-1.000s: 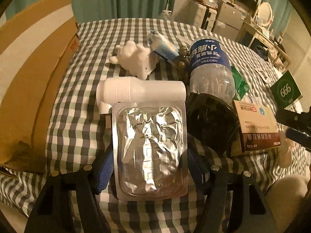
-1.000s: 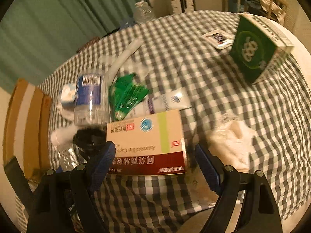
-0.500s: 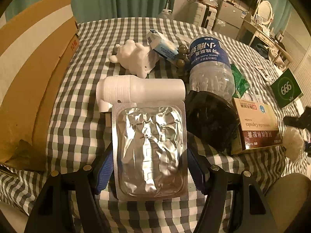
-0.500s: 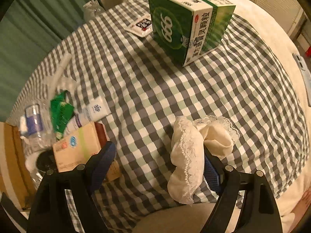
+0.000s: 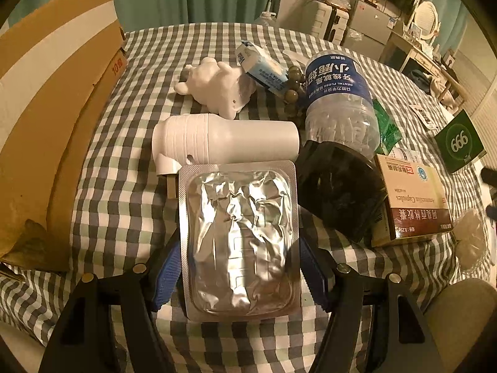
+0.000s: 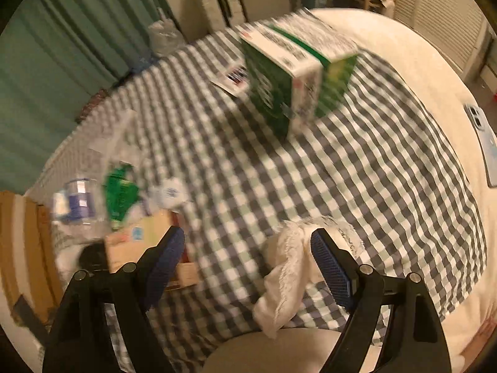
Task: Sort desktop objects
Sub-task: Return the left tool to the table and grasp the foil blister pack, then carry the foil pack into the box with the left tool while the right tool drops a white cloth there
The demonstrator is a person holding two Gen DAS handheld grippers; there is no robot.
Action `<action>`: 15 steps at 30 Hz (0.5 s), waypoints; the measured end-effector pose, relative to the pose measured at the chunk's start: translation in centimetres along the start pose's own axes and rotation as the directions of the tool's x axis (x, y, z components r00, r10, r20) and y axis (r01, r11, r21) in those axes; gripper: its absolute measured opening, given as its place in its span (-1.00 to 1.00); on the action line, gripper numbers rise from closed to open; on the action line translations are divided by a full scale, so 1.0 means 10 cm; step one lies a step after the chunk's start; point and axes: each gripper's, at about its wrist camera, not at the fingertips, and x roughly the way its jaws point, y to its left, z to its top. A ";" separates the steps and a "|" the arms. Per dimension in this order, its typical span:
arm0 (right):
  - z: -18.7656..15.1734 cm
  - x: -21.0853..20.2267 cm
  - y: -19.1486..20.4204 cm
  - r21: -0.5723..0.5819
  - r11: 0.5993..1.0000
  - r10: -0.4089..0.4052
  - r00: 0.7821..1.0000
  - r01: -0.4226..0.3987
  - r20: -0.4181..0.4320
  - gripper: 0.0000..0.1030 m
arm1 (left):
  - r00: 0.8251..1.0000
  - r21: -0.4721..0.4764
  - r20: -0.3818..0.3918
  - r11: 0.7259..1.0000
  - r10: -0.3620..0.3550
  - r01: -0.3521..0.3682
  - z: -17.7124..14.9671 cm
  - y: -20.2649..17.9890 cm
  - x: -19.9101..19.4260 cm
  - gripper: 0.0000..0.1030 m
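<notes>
My left gripper point(image 5: 237, 267) is shut on a silver foil blister pack point(image 5: 239, 239), held over the checked tablecloth point(image 5: 118, 180). Beyond it lie a white plastic bottle point(image 5: 226, 143) on its side, a clear floss-pick bottle point(image 5: 338, 105) with a black cap point(image 5: 338, 192), a white toy figure point(image 5: 217, 87) and a red-and-cream medicine box point(image 5: 413, 199). My right gripper point(image 6: 247, 267) is open above the table's front edge. A white lace cloth point(image 6: 289, 273) lies beside its right finger point(image 6: 329, 267). A green 999 box point(image 6: 295, 77) stands farther back.
A large cardboard box point(image 5: 46, 99) stands at the left edge of the table. A small blue-white carton point(image 5: 261, 68), dark beads point(image 5: 293, 87) and green sachets point(image 6: 119, 189) lie in the pile. A phone point(image 6: 484, 143) lies on the white surface at right.
My right gripper has swung right from above the medicine box to the lace cloth and is still moving, blurring its view. My left gripper holds the blister pack in the same place.
</notes>
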 end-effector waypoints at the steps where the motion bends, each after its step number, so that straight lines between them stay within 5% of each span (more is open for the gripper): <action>1: 0.04 -0.02 0.06 -0.013 1.000 -0.001 1.000 0.001 0.018 0.62 | 1.000 0.002 -0.002 1.000 0.001 -0.001 0.00 0.00 0.00 0.37; 5: 0.06 -0.05 0.09 -0.043 0.996 -0.078 0.996 0.080 0.050 0.63 | 1.000 0.005 -0.003 1.000 0.002 -0.002 0.00 0.00 0.00 0.37; 9: 0.05 0.26 -0.16 0.001 0.988 -0.151 0.985 0.152 -0.084 0.63 | 1.000 0.019 -0.002 1.000 0.005 -0.005 -0.01 -0.02 0.00 0.37; 11: 0.01 0.48 -0.32 0.068 0.989 -0.113 0.974 0.129 -0.195 0.63 | 1.000 0.026 -0.005 1.000 0.007 -0.007 -0.01 -0.03 0.01 0.37; 15: 0.02 0.62 -0.34 0.064 0.994 -0.065 0.966 0.084 -0.251 0.63 | 1.000 0.021 -0.009 1.000 0.010 -0.010 -0.01 -0.03 0.01 0.37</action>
